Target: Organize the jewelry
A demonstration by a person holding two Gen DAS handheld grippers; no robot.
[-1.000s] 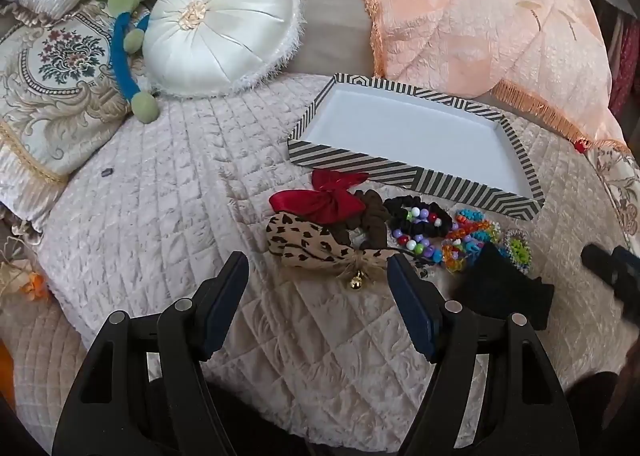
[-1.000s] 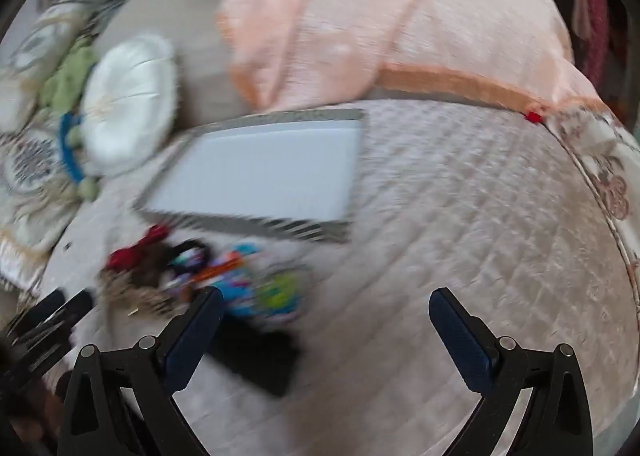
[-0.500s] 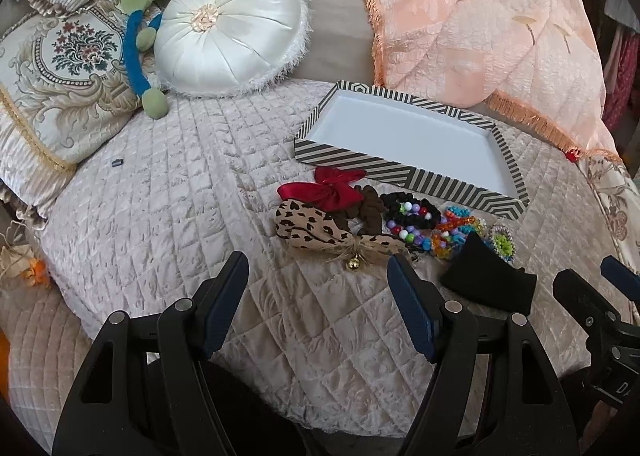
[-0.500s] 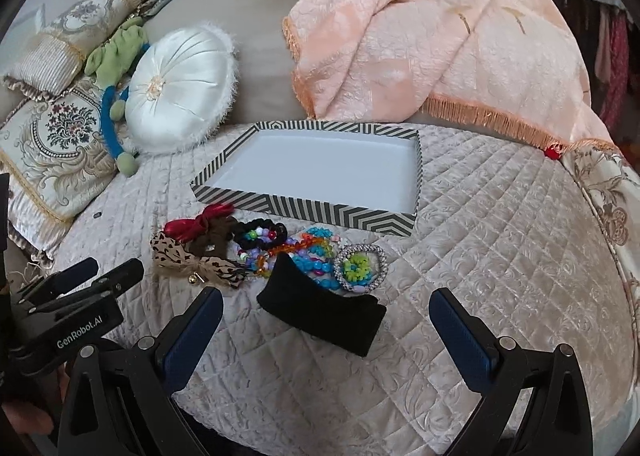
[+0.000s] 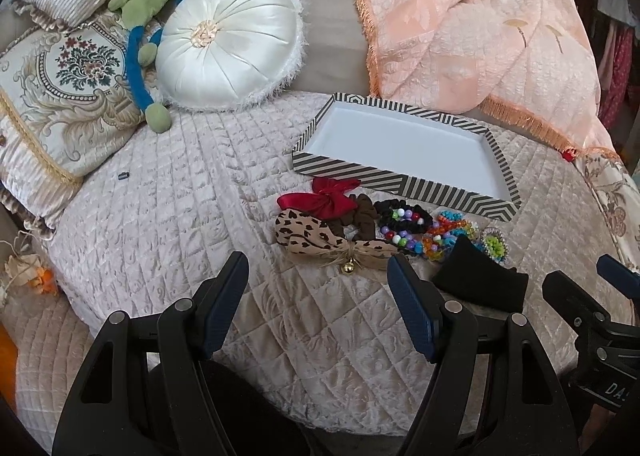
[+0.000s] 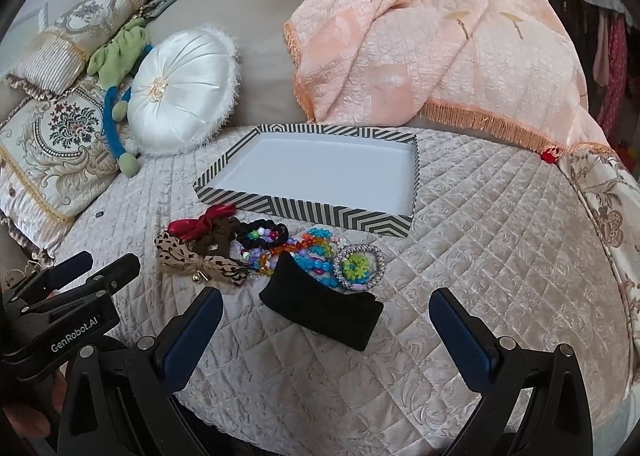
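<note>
A striped tray (image 5: 352,170) (image 6: 320,210) with a bare white inside lies on the quilted bed. In front of it sits a pile: a red bow (image 5: 320,200) (image 6: 200,222), a leopard bow with a bell (image 5: 312,236) (image 6: 188,256), a brown scrunchie (image 5: 362,212), bead bracelets (image 5: 404,224) (image 6: 304,252), a beaded ring piece (image 6: 358,266) and a black velvet cushion (image 5: 480,282) (image 6: 320,306). My left gripper (image 5: 318,290) is open and empty, short of the leopard bow. My right gripper (image 6: 326,330) is open and empty, its jaws standing either side of the black cushion's near edge.
A white round pillow (image 5: 228,42) (image 6: 184,72), a green and blue plush toy (image 5: 140,36), an embroidered pillow (image 5: 64,96) and a pink fringed blanket (image 5: 480,36) (image 6: 432,56) lie behind the tray. The bed edge curves near both grippers.
Both grippers have drawn back and up, so more of the bed shows. The right view has swung left and steadied. The objects have not moved.
</note>
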